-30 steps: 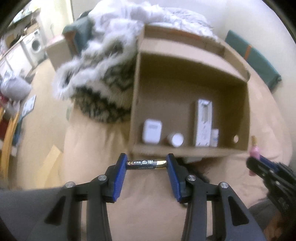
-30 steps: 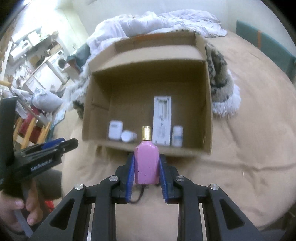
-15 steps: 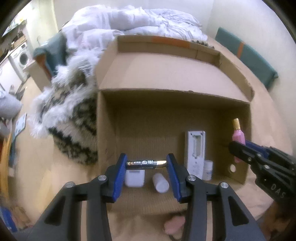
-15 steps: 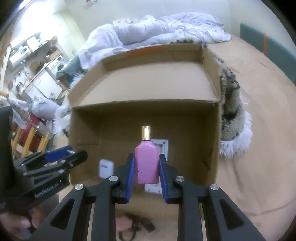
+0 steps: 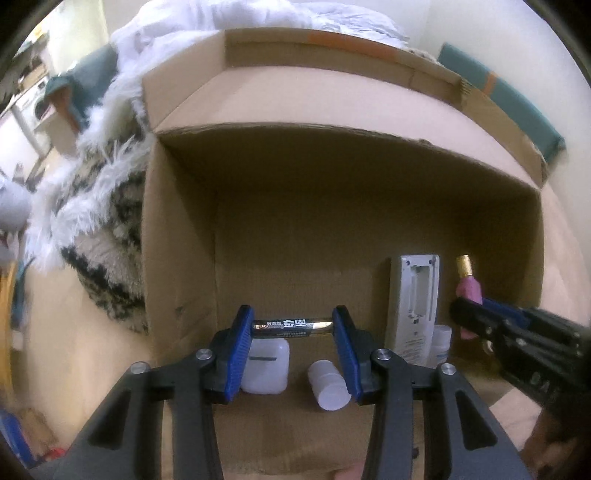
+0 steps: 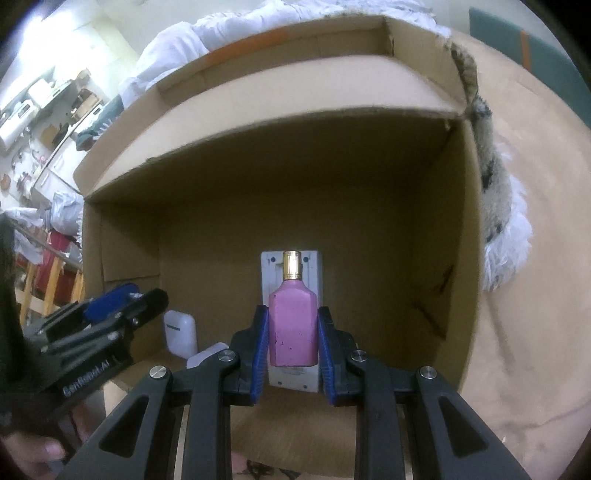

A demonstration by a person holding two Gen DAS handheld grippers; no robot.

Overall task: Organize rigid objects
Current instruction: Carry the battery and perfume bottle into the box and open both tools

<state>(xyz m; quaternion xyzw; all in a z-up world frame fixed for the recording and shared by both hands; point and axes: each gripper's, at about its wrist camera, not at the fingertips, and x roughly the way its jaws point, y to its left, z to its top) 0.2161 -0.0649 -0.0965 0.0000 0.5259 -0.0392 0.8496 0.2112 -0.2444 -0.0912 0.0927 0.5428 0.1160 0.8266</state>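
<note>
My left gripper (image 5: 292, 326) is shut on a black and gold battery (image 5: 291, 327), held crosswise just inside the open cardboard box (image 5: 332, 110). My right gripper (image 6: 292, 325) is shut on a pink bottle (image 6: 292, 325) with a gold cap, held upright inside the same box (image 6: 258, 96). On the box floor lie a white earbud case (image 5: 265, 369), a white cylinder (image 5: 330, 385), a grey remote (image 5: 413, 306) with its back open, and a small white bottle (image 5: 441, 341). The right gripper and pink bottle (image 5: 469, 291) show at the right of the left wrist view.
A furry black and white blanket (image 5: 99, 236) lies left of the box and shows right of it in the right wrist view (image 6: 498, 206). White bedding (image 5: 240, 18) is piled behind. The box sits on a tan bed cover (image 6: 535, 295).
Both grippers have moved forward from in front of the box to inside its opening, each still holding its object.
</note>
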